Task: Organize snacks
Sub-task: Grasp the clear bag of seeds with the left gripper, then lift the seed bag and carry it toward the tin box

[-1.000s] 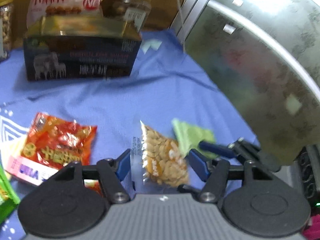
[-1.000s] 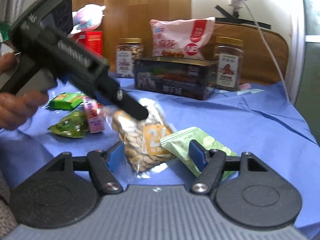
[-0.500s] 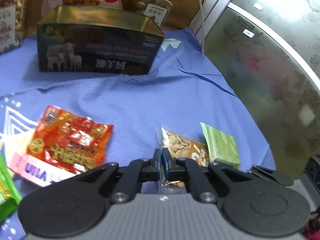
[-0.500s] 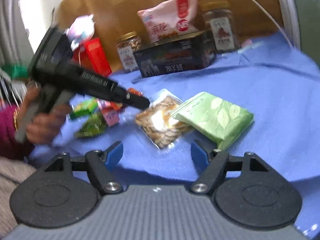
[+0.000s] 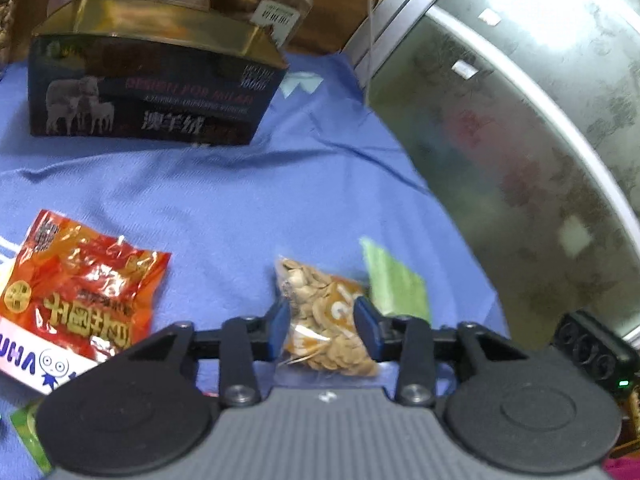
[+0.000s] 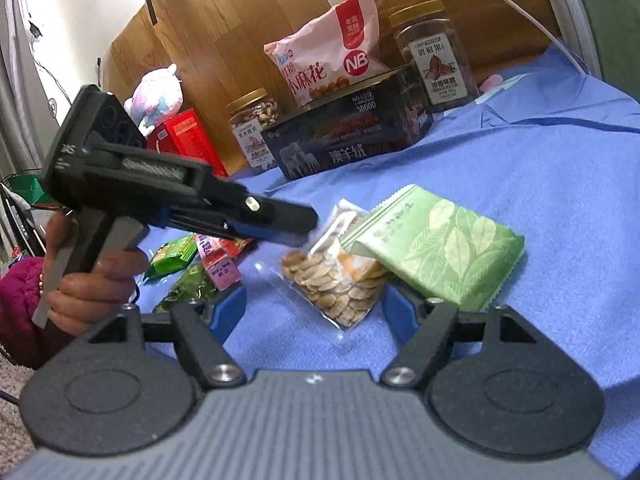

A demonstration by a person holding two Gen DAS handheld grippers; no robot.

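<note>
A blue cloth point(image 6: 520, 184) covers the table. My left gripper point(image 5: 323, 326) hangs with its jaws apart either side of the clear seed packet point(image 5: 326, 316); my right gripper point(image 6: 312, 308) is spread wide too, empty. The packet lies partly under the green packet point(image 6: 444, 248); the dark tin point(image 6: 348, 132) stands behind.

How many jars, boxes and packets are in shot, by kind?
Jars: 2 (left jar, right jar)
Boxes: 2 (dark box, red box)
Packets: 7 (pink bag, seed packet, leaf packet, orange packet, pink packet, bright green packet, dark green packet)
Total: 11
</note>
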